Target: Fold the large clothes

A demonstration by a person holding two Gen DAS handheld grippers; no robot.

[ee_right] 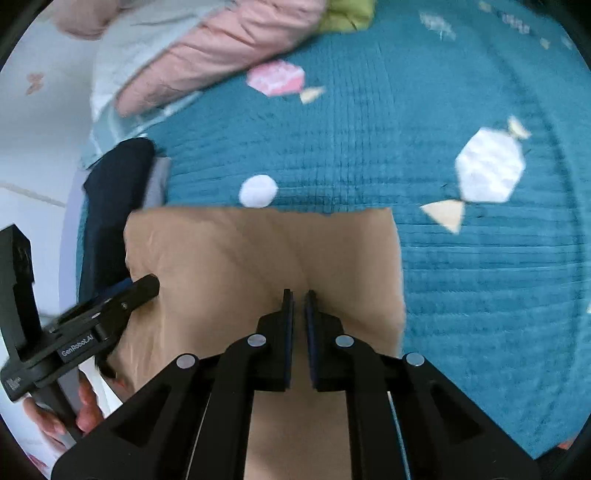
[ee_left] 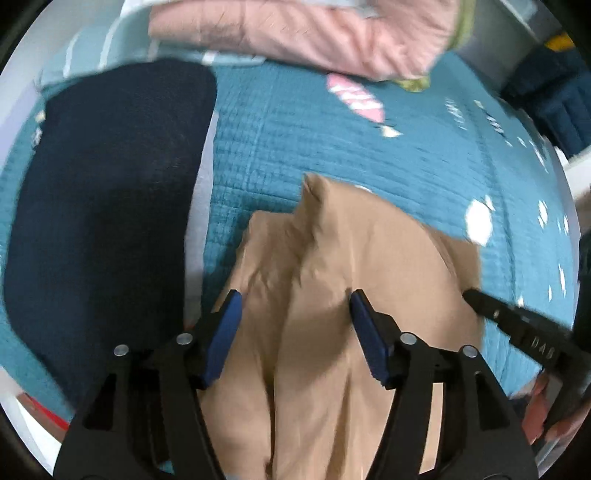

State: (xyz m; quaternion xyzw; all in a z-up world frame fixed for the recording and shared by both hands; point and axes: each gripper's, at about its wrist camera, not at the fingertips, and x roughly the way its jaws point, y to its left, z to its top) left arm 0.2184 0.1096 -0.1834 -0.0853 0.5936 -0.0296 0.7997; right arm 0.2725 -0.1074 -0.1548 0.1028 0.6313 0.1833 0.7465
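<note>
The tan garment (ee_right: pixel 258 254) lies folded on the teal quilted bedspread (ee_right: pixel 461 277), beside a dark navy garment (ee_left: pixel 107 206) at its left, with a pink padded garment (ee_left: pixel 314 33) farther off. The left gripper (ee_left: pixel 293 314) hangs over the tan cloth with jaws spread, pinching nothing. The right gripper (ee_right: pixel 298 299) is nearly pressed together, a thin gap showing and no cloth visibly caught.

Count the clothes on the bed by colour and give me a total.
Tan garment: 1
Dark navy garment: 1
Pink garment: 1
Total: 3, all lying on the teal bedspread; a green bit beside the pink one is unclear.
</note>
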